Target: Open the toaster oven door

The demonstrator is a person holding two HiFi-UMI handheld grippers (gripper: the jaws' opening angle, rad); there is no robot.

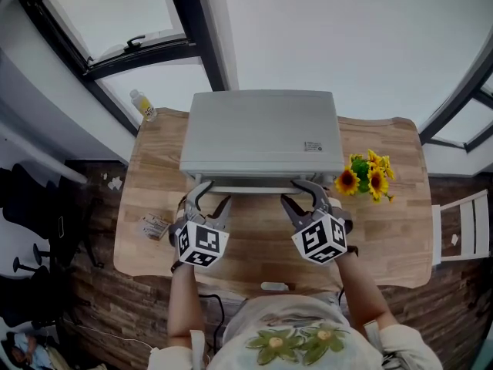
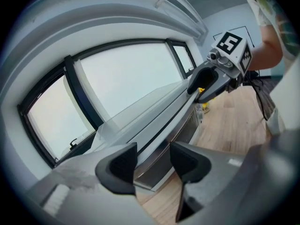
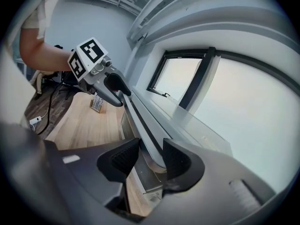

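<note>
Your toaster oven (image 1: 262, 133) stands on the counter (image 1: 393, 230) toward its far edge, long axis left to right, door facing you. At its door handle (image 1: 250, 185), your left claw (image 2: 153, 161) and right claw (image 3: 151, 156) both gape, the bar between them but not gripped.

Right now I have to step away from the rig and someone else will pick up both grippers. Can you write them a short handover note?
Left gripper: jaws open, straddling the left end of the door handle, pads not pressing.
Right gripper: jaws open around the handle's right end, no clear squeeze.
Toaster oven: stands at the back middle of the wooden table; its door looks fully closed.
Done: both grippers are lined up on the handle.
Left: close the jaws on the handle, then probably pull it out and down to swing the door open.
</note>
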